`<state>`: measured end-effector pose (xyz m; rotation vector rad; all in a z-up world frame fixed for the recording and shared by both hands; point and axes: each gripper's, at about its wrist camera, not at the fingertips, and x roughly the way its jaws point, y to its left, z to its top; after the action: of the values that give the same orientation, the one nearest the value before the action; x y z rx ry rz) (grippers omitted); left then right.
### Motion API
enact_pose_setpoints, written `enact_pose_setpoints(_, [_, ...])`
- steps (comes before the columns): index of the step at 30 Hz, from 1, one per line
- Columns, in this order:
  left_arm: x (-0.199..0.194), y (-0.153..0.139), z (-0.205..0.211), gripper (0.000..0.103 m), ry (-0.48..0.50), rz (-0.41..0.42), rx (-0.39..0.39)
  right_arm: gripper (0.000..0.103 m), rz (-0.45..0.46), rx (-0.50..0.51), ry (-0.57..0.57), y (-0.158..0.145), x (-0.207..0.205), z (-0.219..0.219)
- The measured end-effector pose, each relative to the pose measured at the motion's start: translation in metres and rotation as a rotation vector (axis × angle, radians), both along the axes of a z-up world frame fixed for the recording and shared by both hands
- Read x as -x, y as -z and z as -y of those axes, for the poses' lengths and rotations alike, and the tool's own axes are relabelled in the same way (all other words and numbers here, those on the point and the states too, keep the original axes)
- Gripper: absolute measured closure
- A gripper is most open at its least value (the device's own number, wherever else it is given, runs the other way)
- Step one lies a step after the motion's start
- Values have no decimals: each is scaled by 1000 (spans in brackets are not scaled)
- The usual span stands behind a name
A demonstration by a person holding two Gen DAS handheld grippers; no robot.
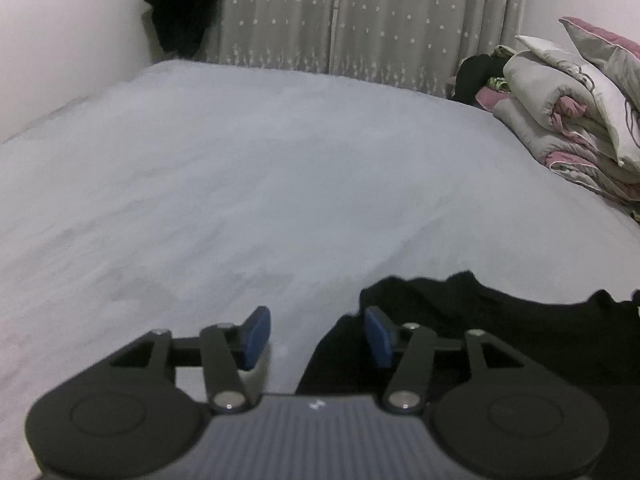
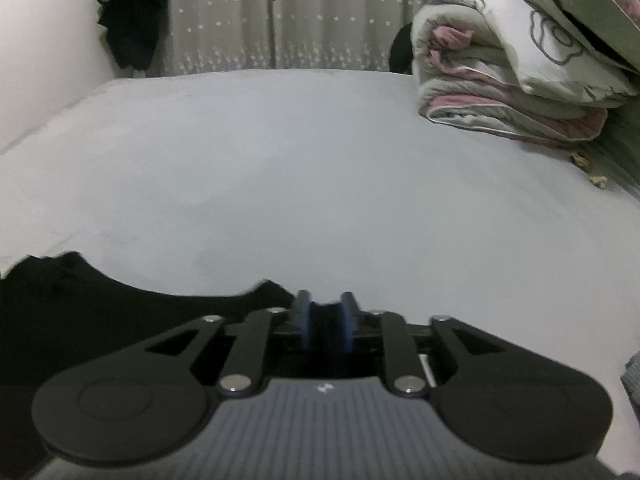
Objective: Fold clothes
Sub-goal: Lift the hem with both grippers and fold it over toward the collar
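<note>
A black garment (image 1: 500,320) lies on the pale grey bed (image 1: 260,180), at the lower right of the left wrist view. My left gripper (image 1: 318,336) is open just above the sheet, and its right blue pad (image 1: 378,336) sits over the garment's left edge. In the right wrist view the same black garment (image 2: 100,320) spreads to the lower left over the bed (image 2: 320,180). My right gripper (image 2: 326,322) is shut on a pinch of the garment's black cloth, which shows between the blue pads (image 2: 305,326).
A stack of folded grey and pink quilts with pillows (image 2: 520,60) sits at the bed's far right. Star-patterned curtains (image 1: 360,20) hang behind the bed. Dark clothes (image 1: 180,8) hang in the left corner by the white wall.
</note>
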<state>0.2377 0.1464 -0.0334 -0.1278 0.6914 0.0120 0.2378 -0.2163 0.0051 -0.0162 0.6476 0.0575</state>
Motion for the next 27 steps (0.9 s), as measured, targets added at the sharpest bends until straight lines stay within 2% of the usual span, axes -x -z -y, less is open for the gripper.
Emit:
enact_pose_setpoints(4, [16, -3, -19, 44, -28, -33, 109, 64, 10, -70, -42, -13, 4, -16])
enact_pose_setpoints(10, [46, 13, -46, 44, -181, -43, 289, 64, -4, -180, -130, -22, 8, -62])
enact_pose_setpoints(15, [60, 22, -46, 47, -217, -50, 322, 64, -59, -261, -251, -12, 11, -121])
enact_pose_setpoints(21, [75, 25, -58, 55, -266, 22, 390, 64, -116, -371, -425, 3, 23, -176])
enact_pose_setpoints(25, [76, 28, -69, 56, -263, 65, 447, 64, -96, -365, -574, 14, 40, -195])
enact_pose_setpoints(27, [73, 35, -74, 56, -267, 46, 484, 64, -79, -358, -638, 19, 49, -201])
